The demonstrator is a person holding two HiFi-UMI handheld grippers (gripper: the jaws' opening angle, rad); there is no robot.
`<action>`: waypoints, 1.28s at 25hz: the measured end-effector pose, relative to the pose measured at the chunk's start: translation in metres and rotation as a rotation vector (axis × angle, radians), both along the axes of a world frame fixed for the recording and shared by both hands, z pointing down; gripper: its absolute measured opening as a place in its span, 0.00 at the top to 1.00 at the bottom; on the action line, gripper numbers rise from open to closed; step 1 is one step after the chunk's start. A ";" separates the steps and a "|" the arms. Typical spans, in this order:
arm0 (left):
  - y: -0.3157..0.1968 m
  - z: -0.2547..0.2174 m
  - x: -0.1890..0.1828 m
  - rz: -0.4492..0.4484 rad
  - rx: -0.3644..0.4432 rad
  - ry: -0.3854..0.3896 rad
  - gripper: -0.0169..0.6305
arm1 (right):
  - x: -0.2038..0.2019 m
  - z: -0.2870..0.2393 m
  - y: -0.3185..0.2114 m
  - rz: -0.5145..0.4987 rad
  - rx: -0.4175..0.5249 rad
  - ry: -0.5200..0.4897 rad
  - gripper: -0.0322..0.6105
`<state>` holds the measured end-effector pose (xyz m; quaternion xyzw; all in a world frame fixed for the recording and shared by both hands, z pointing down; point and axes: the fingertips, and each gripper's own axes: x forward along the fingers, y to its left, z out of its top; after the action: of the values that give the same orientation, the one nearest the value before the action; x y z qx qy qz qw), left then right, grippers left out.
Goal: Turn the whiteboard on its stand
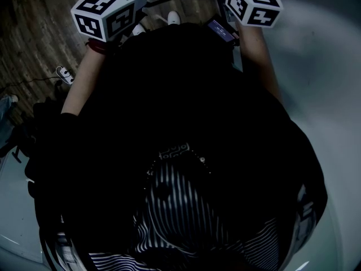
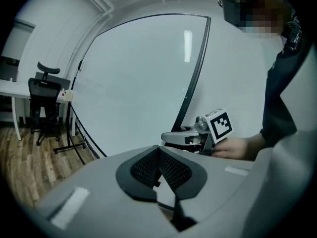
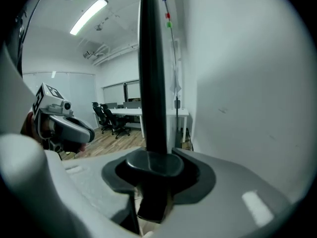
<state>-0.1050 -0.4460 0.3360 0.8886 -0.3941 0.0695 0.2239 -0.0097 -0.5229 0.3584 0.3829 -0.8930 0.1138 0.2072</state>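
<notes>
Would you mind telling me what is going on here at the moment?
A person stands at a whiteboard with a gripper in each hand. The right gripper has its fingers closed on the black frame along one side edge of the whiteboard. The left gripper is held in front of the white face, fingers together with nothing between them. Whether the whiteboard has begun to turn cannot be told.
</notes>
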 end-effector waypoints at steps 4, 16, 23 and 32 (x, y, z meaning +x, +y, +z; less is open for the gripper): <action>-0.001 -0.007 -0.002 -0.002 0.013 0.004 0.98 | -0.004 -0.005 0.002 -0.005 0.013 -0.002 0.69; 0.014 0.009 -0.013 -0.079 0.007 -0.022 0.98 | 0.036 0.009 0.018 -0.050 -0.056 0.049 0.70; 0.006 0.018 -0.029 -0.104 -0.001 -0.001 0.98 | 0.005 0.012 0.015 -0.078 -0.057 0.068 0.70; 0.009 0.015 -0.021 -0.119 0.030 -0.003 0.98 | -0.008 0.020 0.062 -0.089 -0.095 0.039 0.68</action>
<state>-0.1260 -0.4365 0.3506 0.8667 -0.4477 0.0515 0.2139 -0.0181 -0.4606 0.3781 0.3345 -0.8986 0.1394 0.2472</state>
